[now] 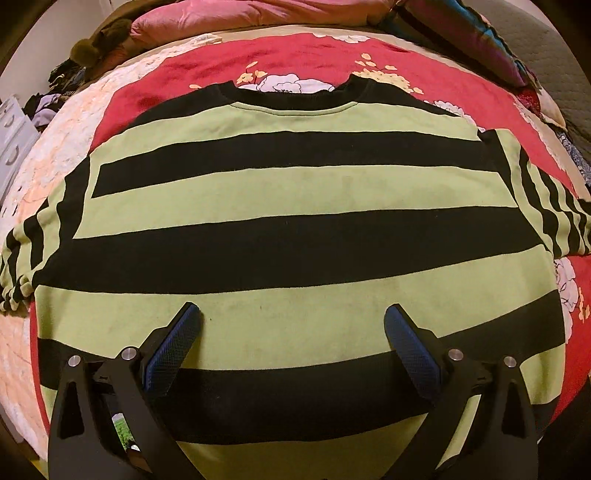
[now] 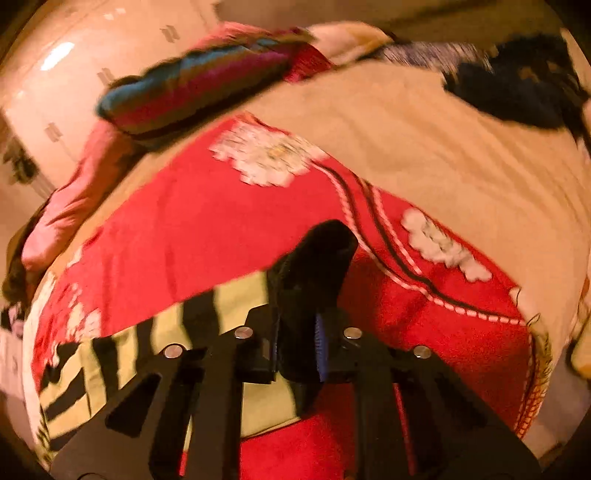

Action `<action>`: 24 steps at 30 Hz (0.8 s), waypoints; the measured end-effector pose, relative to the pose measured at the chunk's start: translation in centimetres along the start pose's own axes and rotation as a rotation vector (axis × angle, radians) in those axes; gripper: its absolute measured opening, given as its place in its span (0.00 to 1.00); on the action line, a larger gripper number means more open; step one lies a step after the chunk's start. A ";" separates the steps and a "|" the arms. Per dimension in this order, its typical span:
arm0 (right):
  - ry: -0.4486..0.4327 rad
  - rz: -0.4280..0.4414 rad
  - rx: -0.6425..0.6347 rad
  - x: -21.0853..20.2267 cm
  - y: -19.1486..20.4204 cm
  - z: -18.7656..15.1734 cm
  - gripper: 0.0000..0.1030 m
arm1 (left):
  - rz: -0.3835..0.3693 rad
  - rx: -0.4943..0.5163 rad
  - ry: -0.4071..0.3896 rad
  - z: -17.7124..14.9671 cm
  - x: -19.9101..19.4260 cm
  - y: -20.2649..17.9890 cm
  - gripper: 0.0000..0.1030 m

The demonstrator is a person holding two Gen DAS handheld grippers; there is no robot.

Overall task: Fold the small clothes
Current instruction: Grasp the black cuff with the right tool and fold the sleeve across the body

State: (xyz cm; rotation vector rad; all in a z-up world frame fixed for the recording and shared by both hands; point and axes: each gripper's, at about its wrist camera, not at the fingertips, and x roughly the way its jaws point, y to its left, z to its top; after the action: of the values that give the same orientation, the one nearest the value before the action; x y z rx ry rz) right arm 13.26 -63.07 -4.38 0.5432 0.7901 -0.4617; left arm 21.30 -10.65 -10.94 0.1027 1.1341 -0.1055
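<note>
A green-and-black striped sweater (image 1: 295, 206) lies flat, neckline away from me, on a red floral bedspread (image 1: 207, 66), with both sleeves spread out to the sides. My left gripper (image 1: 292, 308) hovers open over the sweater's lower green stripe, nothing between its blue pads (image 1: 173, 350). In the blurred right wrist view, my right gripper (image 2: 301, 325) is shut on the black cuff (image 2: 321, 251) of the striped sleeve (image 2: 229, 302), which trails off to the lower left over the red bedspread (image 2: 184, 236).
Pink pillows (image 1: 221, 14) and a striped cushion (image 1: 461, 33) lie at the head of the bed. A white drawer unit (image 1: 11, 140) and piled clothes (image 1: 55, 96) stand at the left. A beige sheet (image 2: 424, 147) and a dark garment (image 2: 517, 85) lie beyond the sleeve.
</note>
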 end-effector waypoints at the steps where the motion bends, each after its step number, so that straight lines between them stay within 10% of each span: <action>1: -0.017 0.010 -0.017 -0.6 0.7 0.0 0.08 | -0.002 0.001 -0.001 0.0 -0.1 0.0 0.96; 9: -0.059 0.299 -0.171 -5.9 10.8 -2.4 0.07 | -0.045 -0.028 -0.035 0.1 -2.1 0.9 0.96; 15: 0.095 0.543 -0.248 -6.1 19.2 -6.8 0.07 | -0.059 -0.065 -0.071 0.5 -4.0 2.5 0.96; 24: 0.305 0.646 -0.392 -3.4 28.7 -13.9 0.22 | -0.039 -0.184 -0.078 0.2 -4.5 7.6 0.96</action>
State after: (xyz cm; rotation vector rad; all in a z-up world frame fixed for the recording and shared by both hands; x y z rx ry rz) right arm 20.20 -31.84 -1.80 0.4718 0.9139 0.3761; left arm 20.65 -3.06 -6.55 -0.0870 1.0631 -0.0389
